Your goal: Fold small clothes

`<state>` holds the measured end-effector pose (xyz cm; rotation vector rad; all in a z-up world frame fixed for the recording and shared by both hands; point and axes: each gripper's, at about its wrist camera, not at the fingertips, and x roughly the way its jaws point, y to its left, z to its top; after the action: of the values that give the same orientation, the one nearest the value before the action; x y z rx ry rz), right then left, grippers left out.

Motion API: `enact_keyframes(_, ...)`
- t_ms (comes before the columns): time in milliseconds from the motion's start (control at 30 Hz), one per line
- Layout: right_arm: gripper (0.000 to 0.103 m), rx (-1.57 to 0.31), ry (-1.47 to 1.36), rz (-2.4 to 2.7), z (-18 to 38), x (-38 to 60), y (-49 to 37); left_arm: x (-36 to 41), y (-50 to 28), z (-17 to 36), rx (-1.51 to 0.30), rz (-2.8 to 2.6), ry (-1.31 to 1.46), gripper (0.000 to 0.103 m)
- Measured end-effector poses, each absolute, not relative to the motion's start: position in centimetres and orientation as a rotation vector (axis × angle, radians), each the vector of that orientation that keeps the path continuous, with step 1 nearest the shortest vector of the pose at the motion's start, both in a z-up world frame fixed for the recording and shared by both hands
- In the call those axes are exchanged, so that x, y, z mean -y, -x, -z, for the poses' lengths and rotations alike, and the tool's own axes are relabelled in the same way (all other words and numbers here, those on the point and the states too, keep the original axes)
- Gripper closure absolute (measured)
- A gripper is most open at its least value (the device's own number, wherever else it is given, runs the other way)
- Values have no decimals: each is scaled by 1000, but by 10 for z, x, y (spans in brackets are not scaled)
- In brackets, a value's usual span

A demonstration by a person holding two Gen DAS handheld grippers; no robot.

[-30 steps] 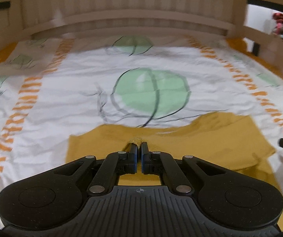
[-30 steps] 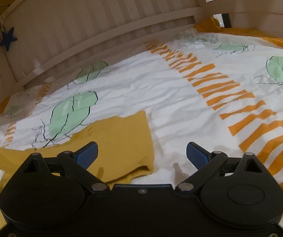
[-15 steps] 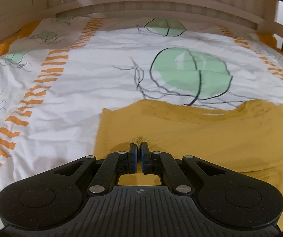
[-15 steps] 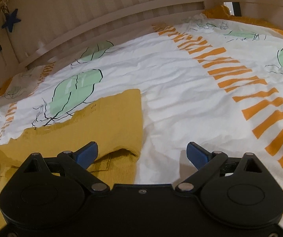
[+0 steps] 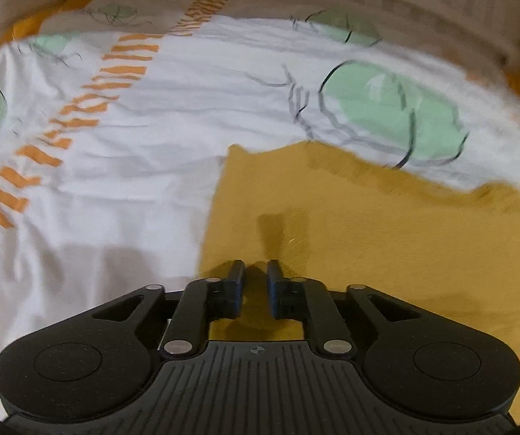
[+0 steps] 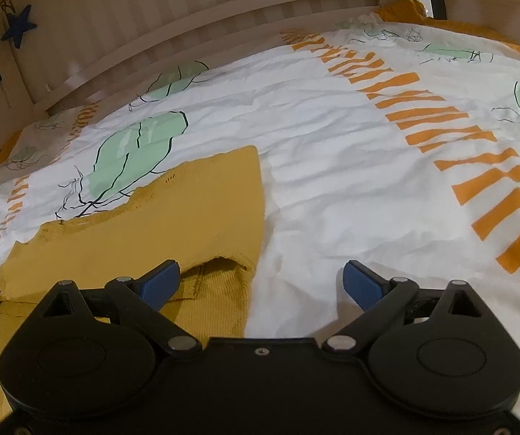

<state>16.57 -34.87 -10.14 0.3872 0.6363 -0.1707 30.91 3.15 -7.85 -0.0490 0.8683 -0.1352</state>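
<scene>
Left gripper (image 5: 256, 272) is hovering over the mustard garment (image 5: 387, 246) with its jaws slightly parted, nothing pinched between them. Right gripper (image 6: 261, 279) I'm holding spread wide over the folded garment's right edge, which is lying flat on the patterned bedsheet (image 6: 350, 152).

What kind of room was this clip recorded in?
Most likely a child's bedroom: the mustard garment lies on a leaf-printed bedsheet, ringed by a slatted wooden bed rail with a blue star hanging on it.
</scene>
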Motion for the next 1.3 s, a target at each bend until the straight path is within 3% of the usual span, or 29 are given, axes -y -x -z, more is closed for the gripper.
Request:
enact_keyframes(67,6,-638,-381,169,102,347,-166,-35,-312,72,-849,151,107,75)
enact_keyframes(133,6,-640,-376,169,102,346,-167,-37,-319,70,-853,163,153,72)
enact_keyframes(767,6,-639,-379,158,101,342,-168,-51,-329,71,-844,192,399,67)
enact_keyframes(900,6,-633,-389,162,100,343,-167,-60,-327,67,-807,185,468,61)
enact_keyframes(1133,6,-629,-386,155,98,342,-167,-50,-339,81,-903,203,432,61)
enact_keyframes(1200,6,-628,-389,155,98,343,-167,-45,-340,86,-923,225,424,62)
enact_keyframes(1233,6,-629,-388,155,98,343,-167,-41,-340,86,-923,235,401,77)
enact_keyframes(1267,6,-629,-389,155,98,343,-167,-35,-337,83,-900,242,348,100)
enact_keyframes(1300,6,-630,-390,155,98,343,-167,-26,-332,78,-874,250,278,100)
